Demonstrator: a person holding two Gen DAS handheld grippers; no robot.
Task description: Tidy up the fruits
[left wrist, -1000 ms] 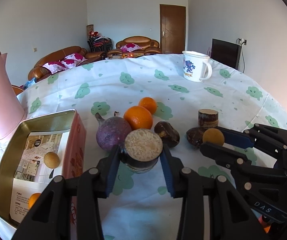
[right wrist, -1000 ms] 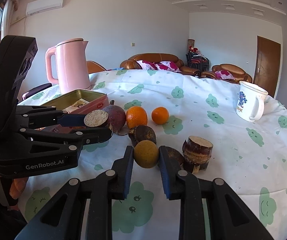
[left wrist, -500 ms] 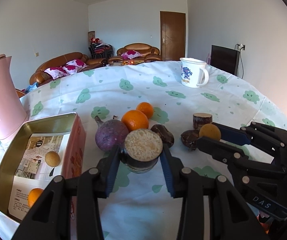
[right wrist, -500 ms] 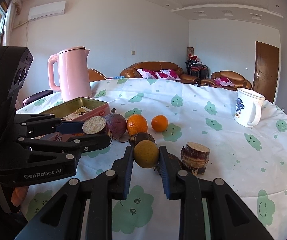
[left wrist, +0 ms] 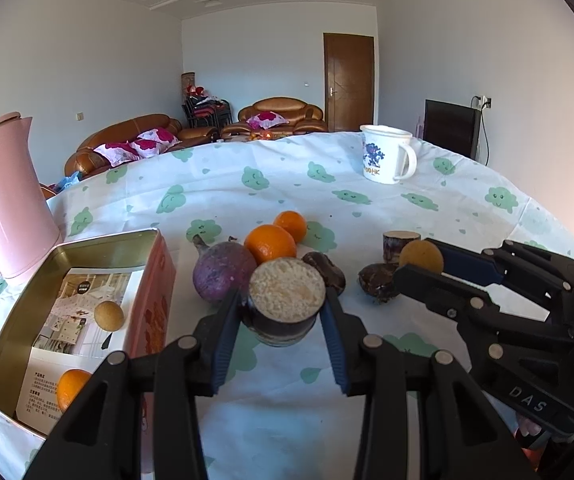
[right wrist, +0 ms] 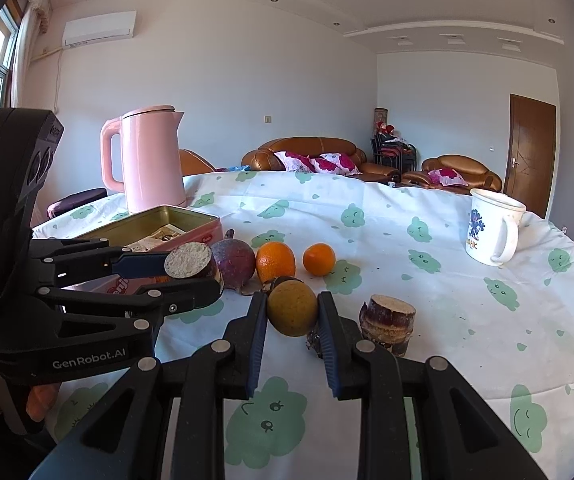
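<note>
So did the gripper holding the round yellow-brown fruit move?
Yes. The right gripper lifted the round yellow-brown fruit up, away from the cut sugarcane stump on the tablecloth.

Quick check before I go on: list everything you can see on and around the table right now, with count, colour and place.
Open metal tin: 1, gold inside, pink outside, table's left.
Fruits in tin: 1 tan round, 1 orange.
Loose oranges: 2, orange, table middle, nearer, farther.
Purple round fruit: 1, beside the tin.
Dark brown fruits: 2, mid-table.
Cut sugarcane pieces: 2, purple-brown; one on the table, one held.
Yellow-brown round fruit: 1, held.
Pink kettle: 1, behind the tin.
White mug: 1, blue print, far right.
Cloud-print tablecloth: 1, white and green.
Brown sofas: background.
Left gripper: black, shut on the sugarcane.
Right gripper: black, shut on the yellow-brown fruit.
</note>
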